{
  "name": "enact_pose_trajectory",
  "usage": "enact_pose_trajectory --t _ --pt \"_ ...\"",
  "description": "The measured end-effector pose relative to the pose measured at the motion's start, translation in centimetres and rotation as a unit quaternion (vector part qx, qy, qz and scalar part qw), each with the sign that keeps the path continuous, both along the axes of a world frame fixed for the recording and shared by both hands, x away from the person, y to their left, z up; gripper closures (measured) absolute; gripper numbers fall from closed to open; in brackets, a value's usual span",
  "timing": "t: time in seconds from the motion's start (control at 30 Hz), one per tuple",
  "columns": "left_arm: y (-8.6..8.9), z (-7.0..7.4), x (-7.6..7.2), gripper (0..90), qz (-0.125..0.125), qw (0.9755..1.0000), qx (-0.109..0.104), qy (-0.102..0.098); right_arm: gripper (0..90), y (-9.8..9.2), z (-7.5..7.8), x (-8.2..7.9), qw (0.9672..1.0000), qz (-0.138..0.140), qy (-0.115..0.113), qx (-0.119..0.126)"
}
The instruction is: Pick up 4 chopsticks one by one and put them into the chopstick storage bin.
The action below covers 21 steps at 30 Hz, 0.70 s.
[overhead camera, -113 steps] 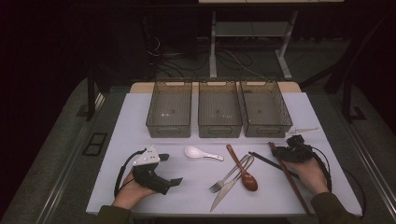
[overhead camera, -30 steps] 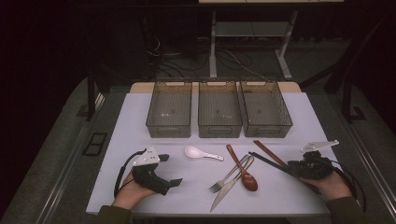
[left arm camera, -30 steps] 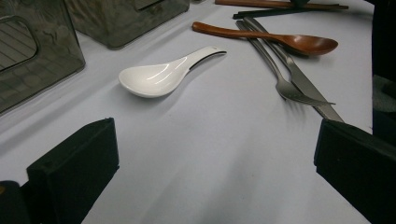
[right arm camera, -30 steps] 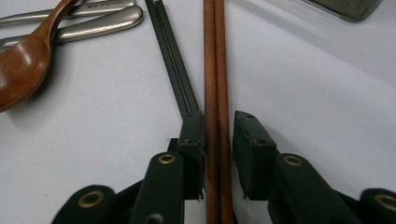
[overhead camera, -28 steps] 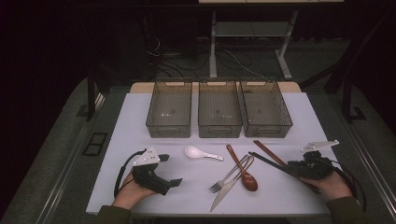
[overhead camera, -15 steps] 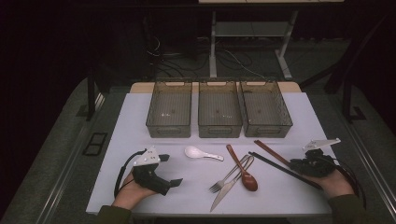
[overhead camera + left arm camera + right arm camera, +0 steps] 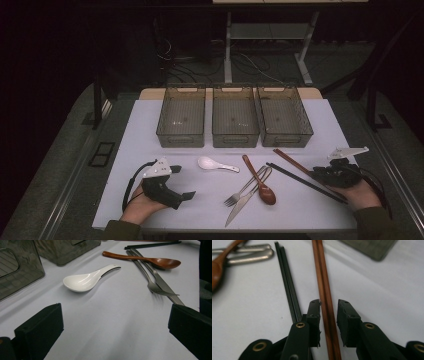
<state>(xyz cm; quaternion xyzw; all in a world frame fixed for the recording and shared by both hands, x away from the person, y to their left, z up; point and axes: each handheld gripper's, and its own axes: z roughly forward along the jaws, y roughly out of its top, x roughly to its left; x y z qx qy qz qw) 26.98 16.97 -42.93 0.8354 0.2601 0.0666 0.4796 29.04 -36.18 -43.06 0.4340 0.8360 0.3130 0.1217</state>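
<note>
While the high view showed the right gripper [image 7: 320, 173] lying low at the near ends of the long thin brown wooden chopsticks [image 7: 291, 162], its own view showed those chopsticks [image 7: 324, 295] running between its jaws, which had just opened a little and stood slightly apart with small gaps on both sides. Just beside them lay the thin black chopsticks [image 7: 288, 287]. The left gripper [image 7: 115, 340] had its jaws wide apart over the bare white table [image 7: 112, 322], with the shiny white soup spoon [image 7: 86, 280] ahead.

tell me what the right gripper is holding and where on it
Nothing yet: the right gripper straddles the pair of brown wooden chopsticks near one end, pads not pressing.
</note>
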Motion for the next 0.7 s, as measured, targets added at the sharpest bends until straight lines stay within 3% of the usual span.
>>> enact_pose_trajectory --t 0.13,0.2,0.4,0.7 --pt "0.0 0.0 0.0 0.0 -0.001 1.0 0.001 0.0 76.1 0.1 0.4 0.0 0.9998 0.013 -0.013 0.006" --pt "0.0 0.0 0.0 0.0 -0.001 1.0 0.0 -0.001 77.9 0.2 0.3 0.1 0.9998 0.016 -0.007 0.006" --pt "-0.1 0.0 0.0 0.0 -0.002 1.0 0.0 -0.001 80.5 0.8 -0.2 0.3 0.9995 0.027 0.002 -0.018" --pt "-0.1 0.0 0.0 0.0 -0.003 1.0 0.0 0.0 81.1 1.0 -0.5 0.3 0.9988 0.038 -0.004 -0.03"
